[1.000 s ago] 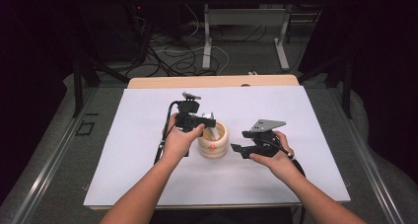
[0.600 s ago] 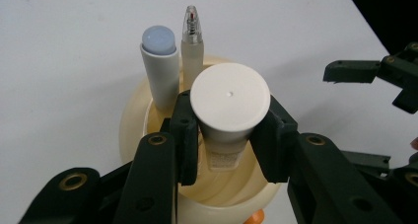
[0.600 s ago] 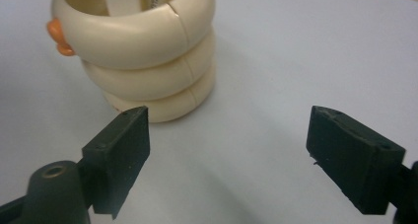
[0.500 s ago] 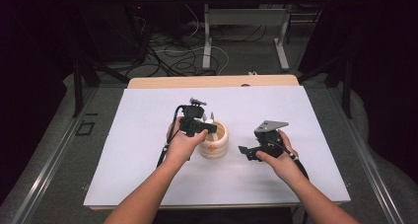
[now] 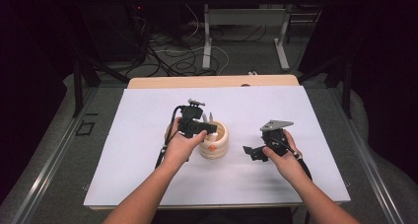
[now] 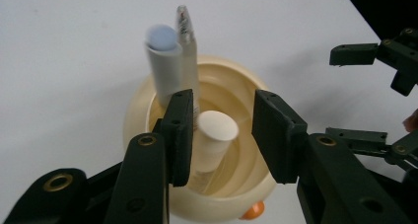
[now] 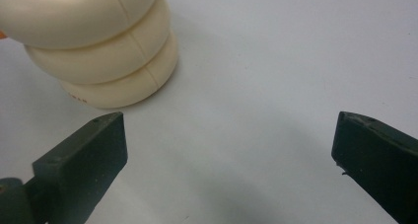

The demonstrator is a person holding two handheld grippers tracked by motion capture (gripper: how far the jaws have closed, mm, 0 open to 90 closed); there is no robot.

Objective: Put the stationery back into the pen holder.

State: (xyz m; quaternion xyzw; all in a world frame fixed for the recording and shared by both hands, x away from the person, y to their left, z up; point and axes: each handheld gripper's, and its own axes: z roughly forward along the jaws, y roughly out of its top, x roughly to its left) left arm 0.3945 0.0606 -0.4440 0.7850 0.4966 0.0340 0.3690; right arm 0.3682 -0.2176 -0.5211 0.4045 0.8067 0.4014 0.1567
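White table (image 5: 148, 174); left tool (image 6: 222, 130) half-open around cream-capped marker (image 6: 214, 135).

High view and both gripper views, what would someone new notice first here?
First, the cream ringed holder in the middle of the white table, with pens and markers standing in it. The left tool hangs open right over it, jaws either side of a white-capped marker. The right tool waits open beside the holder.
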